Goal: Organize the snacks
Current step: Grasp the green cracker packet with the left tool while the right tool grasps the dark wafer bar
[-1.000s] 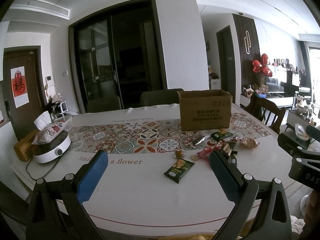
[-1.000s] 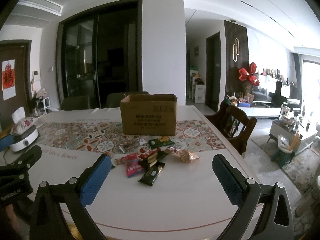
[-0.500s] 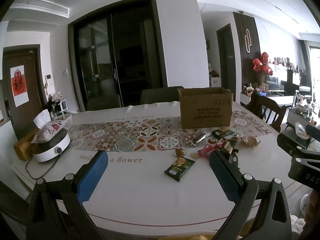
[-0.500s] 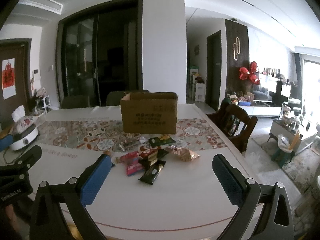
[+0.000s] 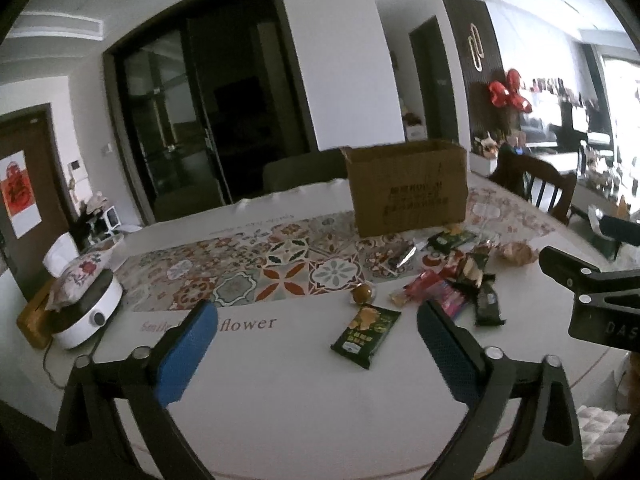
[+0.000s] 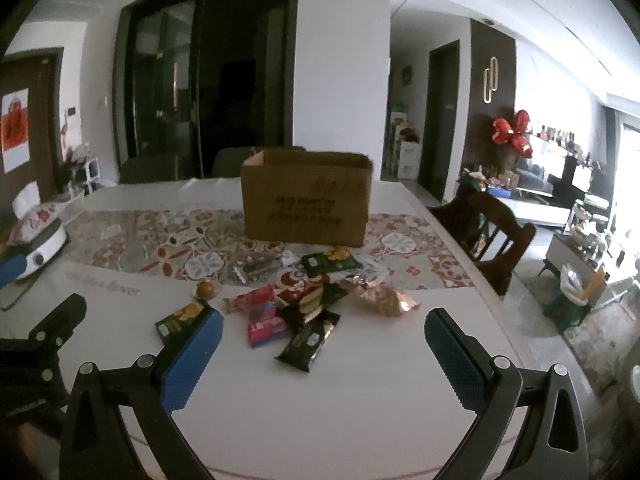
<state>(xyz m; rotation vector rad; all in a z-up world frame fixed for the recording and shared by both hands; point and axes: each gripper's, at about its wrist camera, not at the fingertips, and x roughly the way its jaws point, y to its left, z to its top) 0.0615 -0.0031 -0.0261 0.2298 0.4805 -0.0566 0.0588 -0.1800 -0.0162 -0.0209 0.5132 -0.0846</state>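
Observation:
An open cardboard box [image 5: 407, 186] [image 6: 306, 197] stands on the patterned runner. In front of it lies a pile of snack packets [image 6: 304, 300] [image 5: 452, 280]. A green chip packet [image 5: 365, 335] [image 6: 179, 318] and a small round brown snack [image 5: 361, 293] [image 6: 205, 289] lie apart to the left. A dark bar packet [image 6: 308, 340] lies nearest my right gripper. My left gripper [image 5: 316, 340] is open and empty above the table, the green packet between its fingers in view. My right gripper [image 6: 324, 344] is open and empty, short of the pile.
A white appliance [image 5: 86, 312] with a floral tissue pouch sits at the table's left end, its cord trailing on the table. A wooden chair [image 6: 490, 236] stands at the right side. Dark chairs stand behind the table [image 5: 304, 392].
Both grippers have moved forward toward the snacks and tilted a little; the pile and box look larger and nearer. Both stay open and empty.

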